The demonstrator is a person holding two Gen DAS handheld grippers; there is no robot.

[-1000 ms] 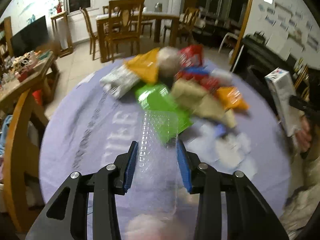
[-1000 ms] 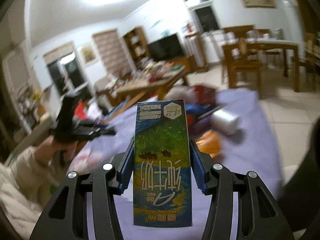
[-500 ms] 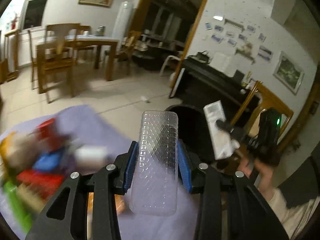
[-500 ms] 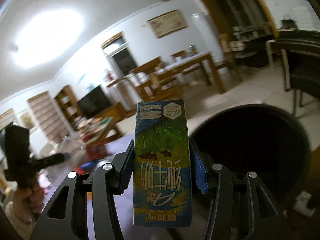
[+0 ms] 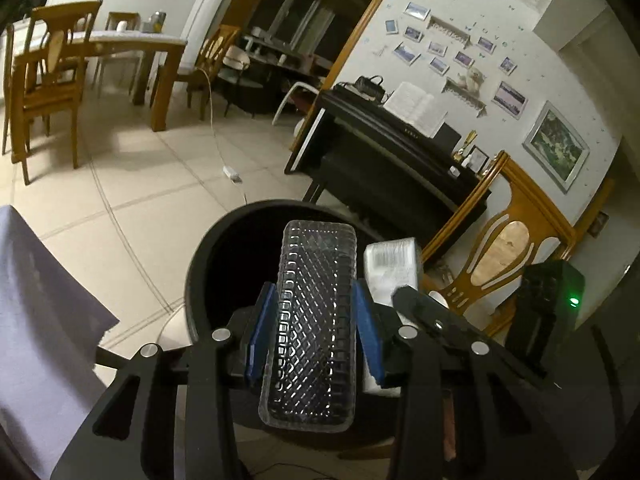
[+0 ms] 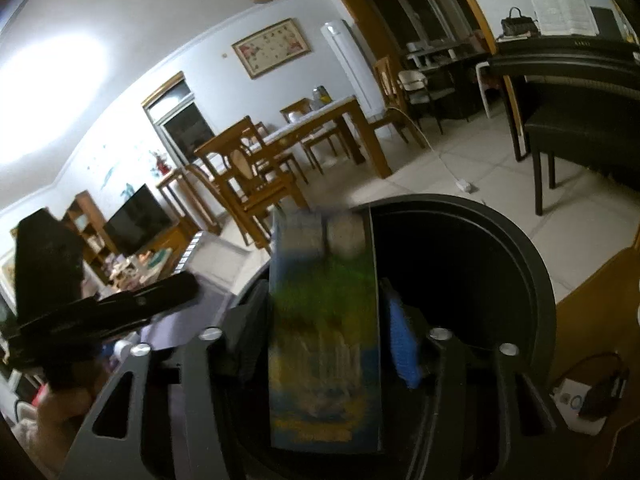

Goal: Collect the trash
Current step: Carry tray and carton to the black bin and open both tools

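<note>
Wide, dark mouth of the black bin [image 5: 200, 264] open below, nothing across it but the clear plastic tray [image 5: 312, 320] and the carton [image 6: 324, 320], side by side. Bare floor tiles [image 5: 120, 184] left of the bin; worktop [image 5: 36, 304] edge close at lower left. Beyond the bin, a wooden chair [image 5: 500, 256] just beside the rim and the black piano [image 5: 392, 160] blocking that side.

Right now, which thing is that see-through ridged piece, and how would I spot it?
Find the big round black bin on the tiled floor in front of the dark piano. Above its mouth the left gripper holds a clear plastic tray between blue pads. Unlike the printed carton beside it, at the right gripper, it is transparent, with a diamond-grid texture.
</note>
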